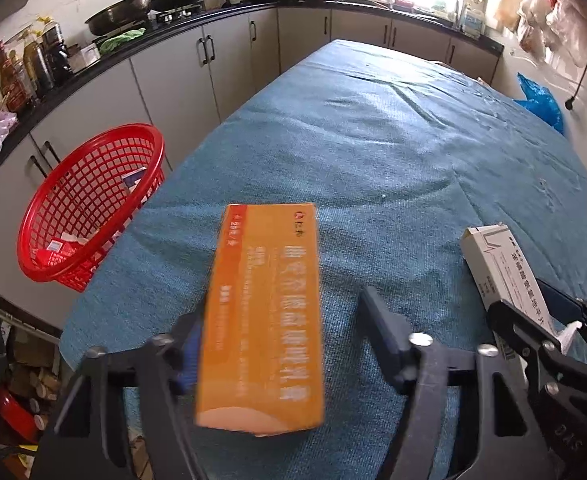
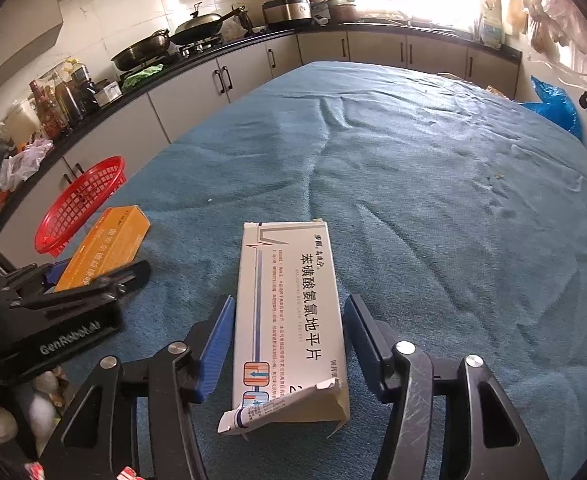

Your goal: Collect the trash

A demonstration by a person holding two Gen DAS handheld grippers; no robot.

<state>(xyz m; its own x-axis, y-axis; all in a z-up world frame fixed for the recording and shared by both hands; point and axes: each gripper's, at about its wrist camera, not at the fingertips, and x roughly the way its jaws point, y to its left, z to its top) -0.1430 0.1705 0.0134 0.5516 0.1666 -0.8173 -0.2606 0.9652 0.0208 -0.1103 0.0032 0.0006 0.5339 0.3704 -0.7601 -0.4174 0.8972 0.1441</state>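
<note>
An orange medicine box (image 1: 263, 316) lies between the fingers of my left gripper (image 1: 281, 316). The jaws stand open, with a gap on the right side of the box. It also shows in the right wrist view (image 2: 105, 246). A white medicine box (image 2: 289, 320) with a torn flap lies on the blue cloth (image 2: 413, 184) between the fingers of my right gripper (image 2: 289, 332), whose jaws are open with gaps on both sides. The white box shows at the right in the left wrist view (image 1: 501, 268). A red basket (image 1: 89, 208) holding some packets sits at the table's left edge.
Kitchen counter with pans (image 1: 121, 10), bottles (image 1: 33, 60) and grey cabinets runs along the left and far side. A blue plastic bag (image 1: 541, 98) hangs at the far right. Clutter sits on the floor at lower left (image 1: 25, 384).
</note>
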